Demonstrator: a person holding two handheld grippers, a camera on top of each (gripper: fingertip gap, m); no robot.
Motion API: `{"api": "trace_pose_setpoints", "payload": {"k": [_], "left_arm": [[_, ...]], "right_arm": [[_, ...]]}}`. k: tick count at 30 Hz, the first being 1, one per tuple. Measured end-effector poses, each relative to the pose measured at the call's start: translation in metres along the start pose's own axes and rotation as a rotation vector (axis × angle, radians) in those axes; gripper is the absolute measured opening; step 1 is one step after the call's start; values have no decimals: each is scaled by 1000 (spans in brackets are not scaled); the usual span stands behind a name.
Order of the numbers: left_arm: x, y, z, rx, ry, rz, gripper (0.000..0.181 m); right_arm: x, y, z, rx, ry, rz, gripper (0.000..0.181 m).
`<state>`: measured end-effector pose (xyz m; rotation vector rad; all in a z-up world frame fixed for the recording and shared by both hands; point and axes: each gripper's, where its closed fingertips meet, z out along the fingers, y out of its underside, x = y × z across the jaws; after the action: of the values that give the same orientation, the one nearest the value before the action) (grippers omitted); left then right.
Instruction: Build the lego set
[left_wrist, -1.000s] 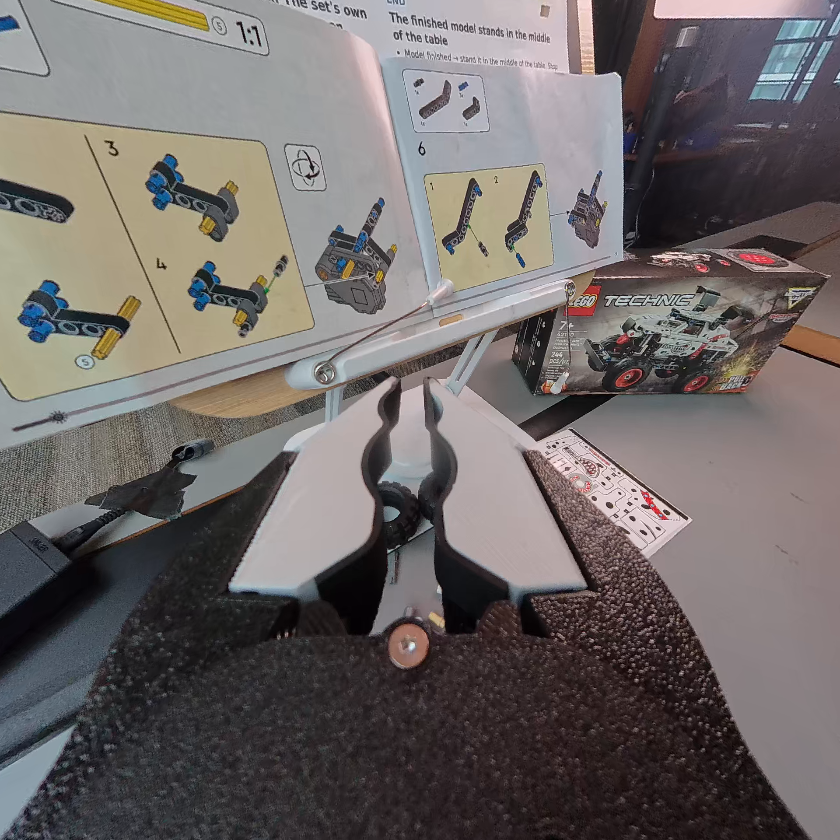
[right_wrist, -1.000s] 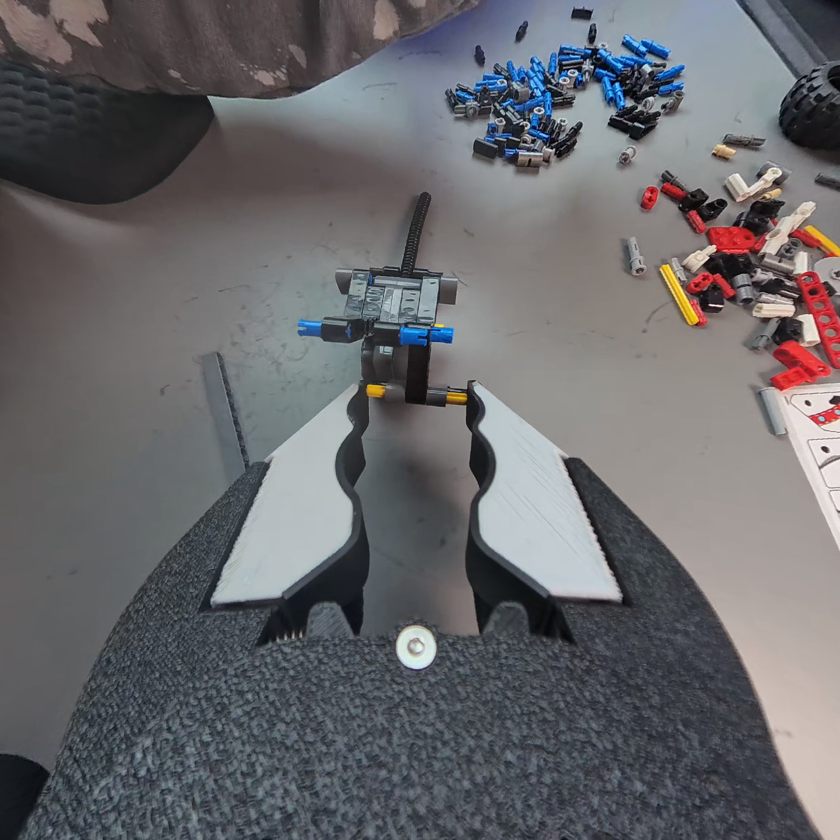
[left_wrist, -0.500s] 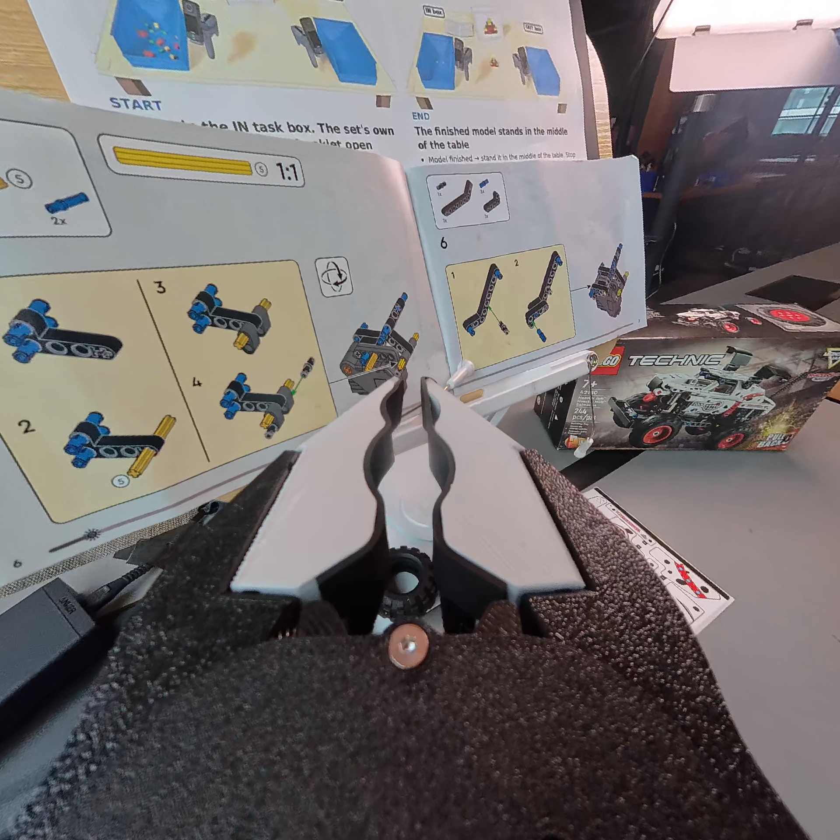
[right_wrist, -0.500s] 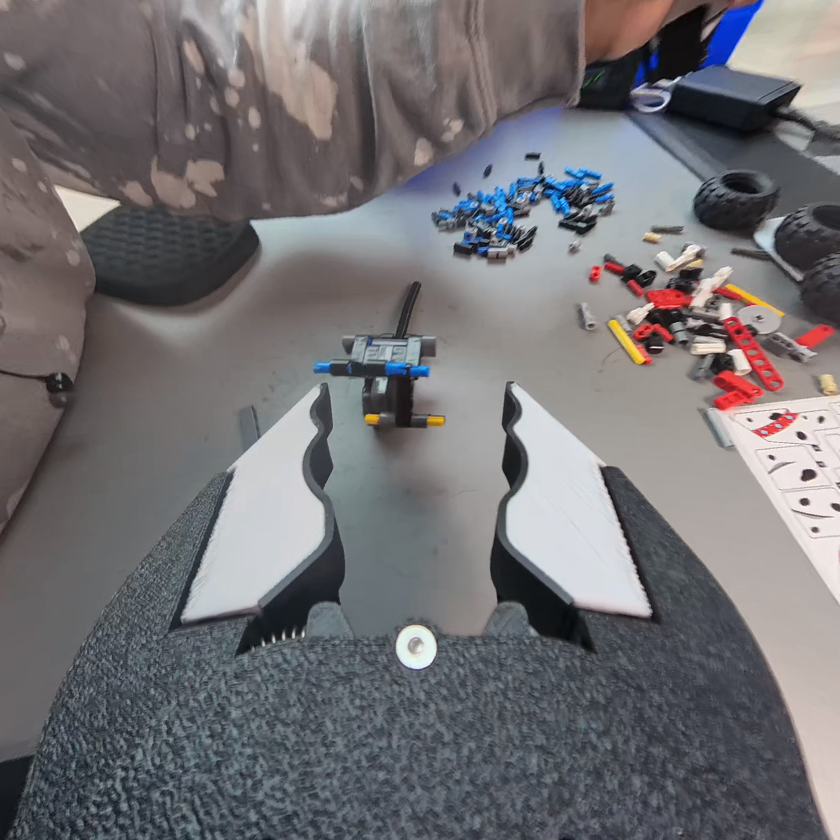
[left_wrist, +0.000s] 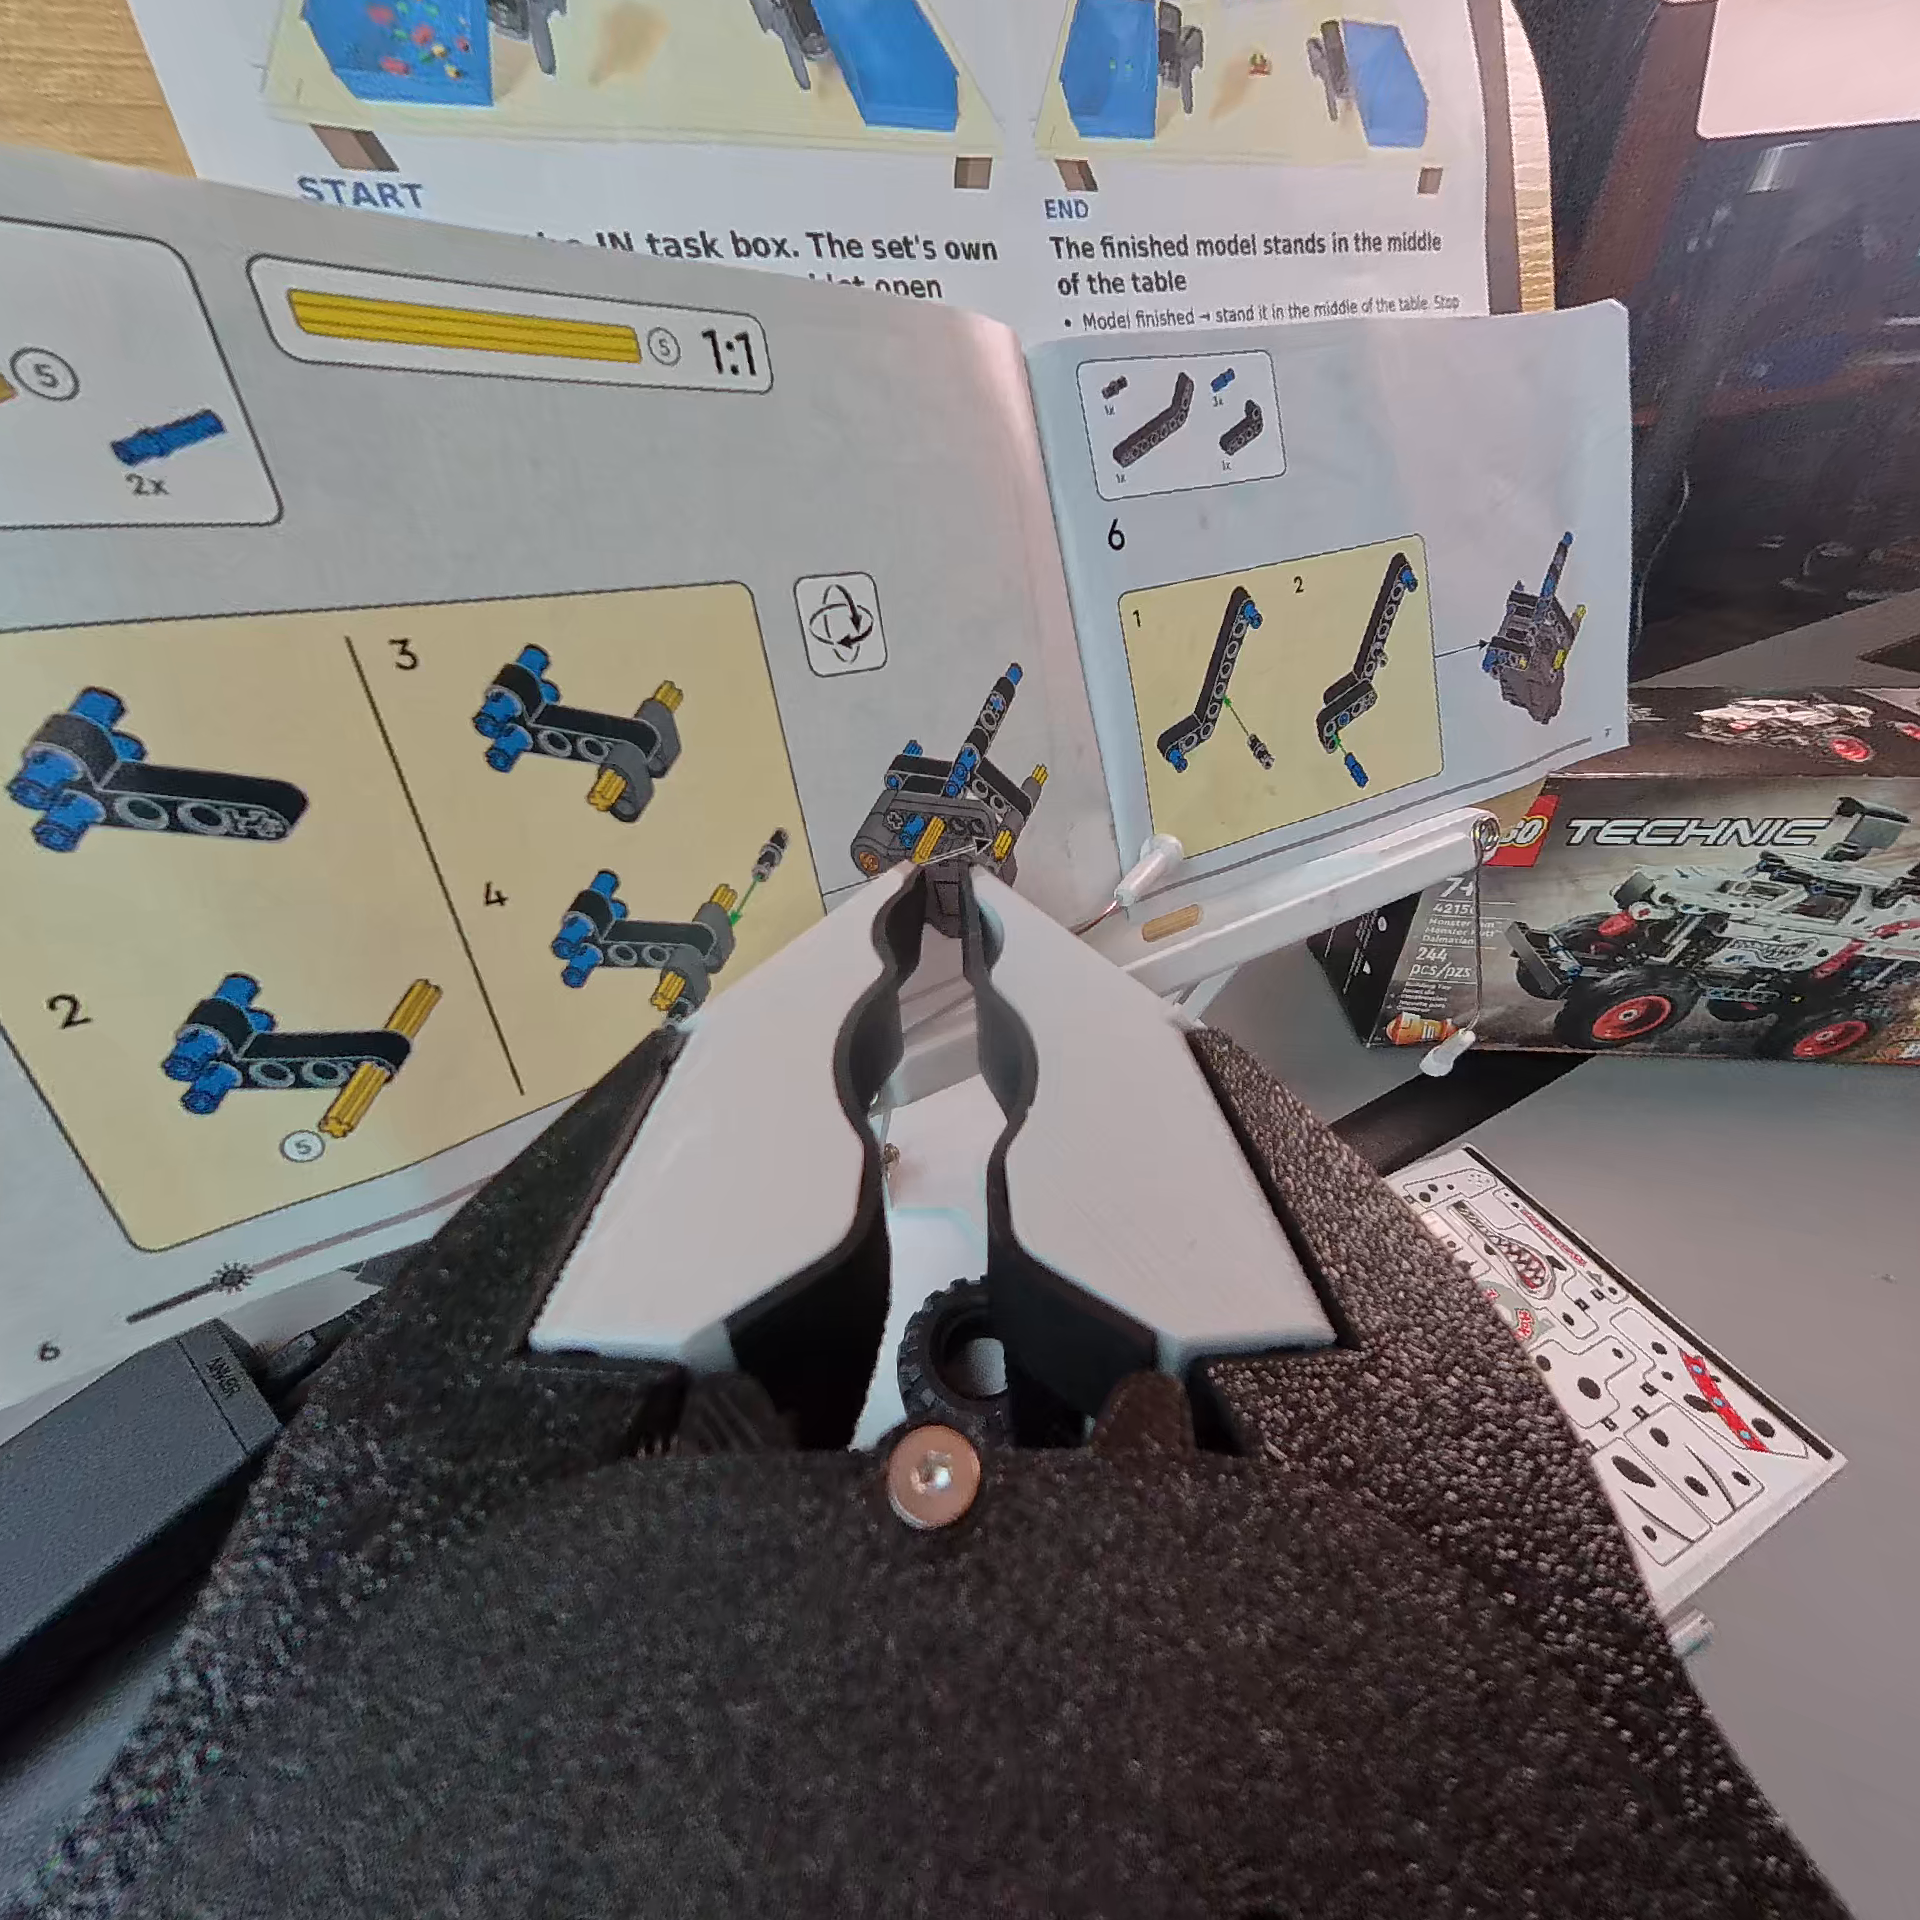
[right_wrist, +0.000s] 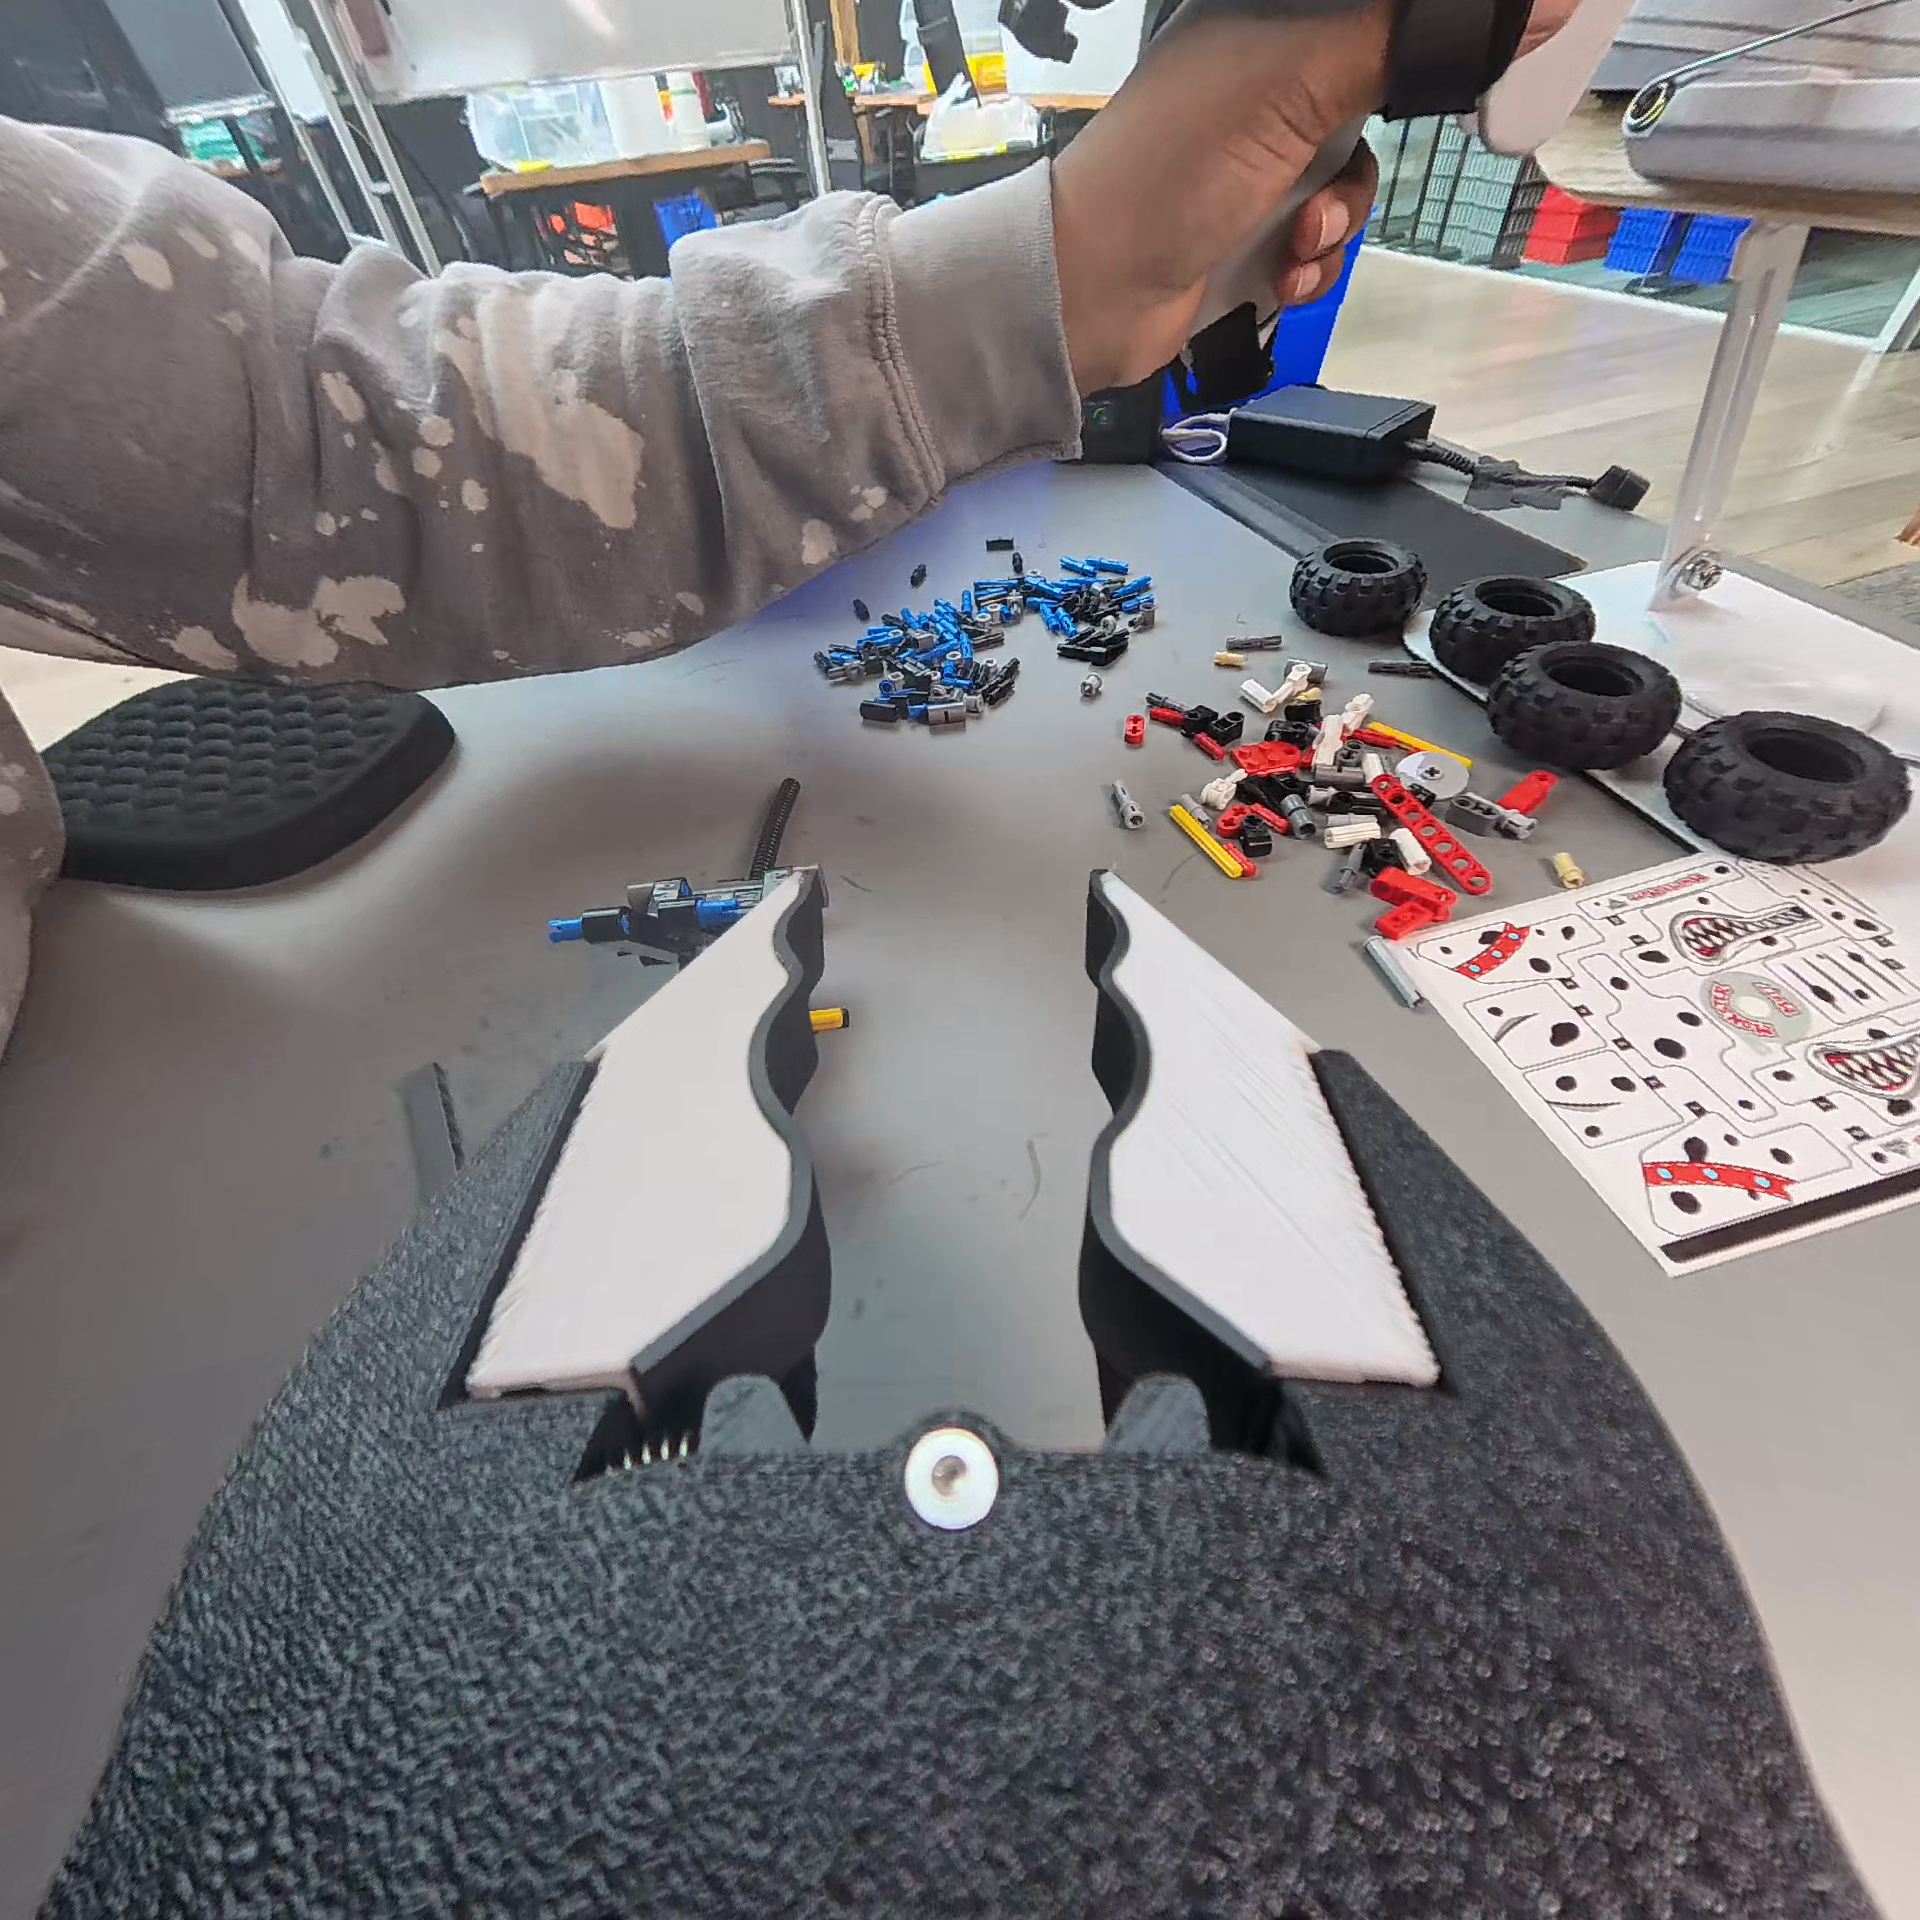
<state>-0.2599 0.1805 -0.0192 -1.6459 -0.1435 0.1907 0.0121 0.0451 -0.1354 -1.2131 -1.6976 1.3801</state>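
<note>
Lego sub-assembly (right_wrist: 675, 914) is sitting released on the grey table (right_wrist: 935, 1091), half hidden behind the right gripper (right_wrist: 956, 904), whose fingers are now spreading wider and backing off, while the left gripper (left_wrist: 940, 883), nearly pressed together and empty, is rising toward the instruction booklet (left_wrist: 623, 499), suggesting a step check.

Grey table (right_wrist: 987, 1091), cluttered workshop shelving (right_wrist: 623, 197)
</note>
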Motion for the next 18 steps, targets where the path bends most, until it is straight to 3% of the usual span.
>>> {"api": "trace_pose_setpoints", "payload": {"k": [12,18], "left_arm": [[-8,13,8,-36,-21,4,7],[-9,15,10,-40,-21,4,8]], "right_arm": [[-5,6,1,-20,-34,-3,45],[-24,6,-1,-22,-136,-17,23]]}}
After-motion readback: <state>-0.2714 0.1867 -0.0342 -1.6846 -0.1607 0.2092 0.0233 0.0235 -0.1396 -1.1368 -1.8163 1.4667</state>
